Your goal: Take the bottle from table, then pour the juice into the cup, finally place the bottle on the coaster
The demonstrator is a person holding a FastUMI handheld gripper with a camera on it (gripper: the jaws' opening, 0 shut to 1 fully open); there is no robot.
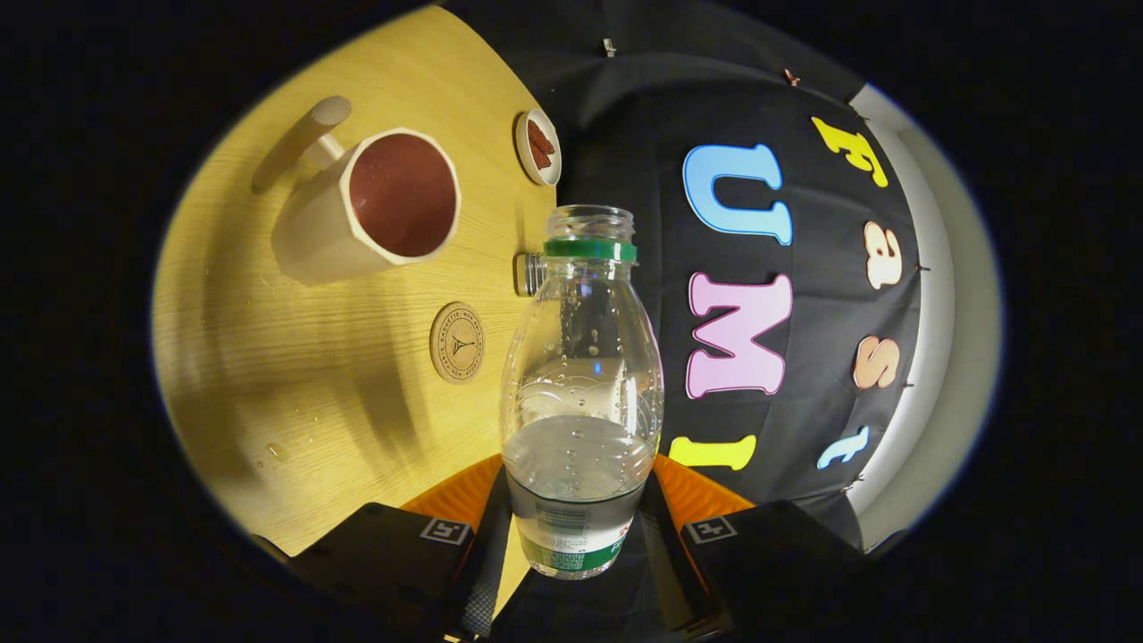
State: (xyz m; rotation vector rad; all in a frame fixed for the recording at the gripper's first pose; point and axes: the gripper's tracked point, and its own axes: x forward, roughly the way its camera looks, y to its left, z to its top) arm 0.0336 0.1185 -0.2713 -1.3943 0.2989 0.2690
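My gripper [580,513] is shut on the lower body of a clear plastic bottle [582,375], one finger pressing on each side. The bottle has a green neck ring and no cap on its open mouth. Clear liquid fills its lower part, near the fingers. Beyond the fingers and to the left, a white faceted cup [375,210] with a reddish-brown inside and a handle stands on the wooden table [268,375]. A round cork coaster [457,342] lies on the table between the cup and the bottle, with nothing on it.
A small white dish [538,147] holding something red-brown sits near the table's edge beyond the cup. A small round cap-like object [529,273] lies at the table's edge behind the bottle's neck. A few droplets [277,451] wet the wood. The black booth wall [804,295] stands to the right.
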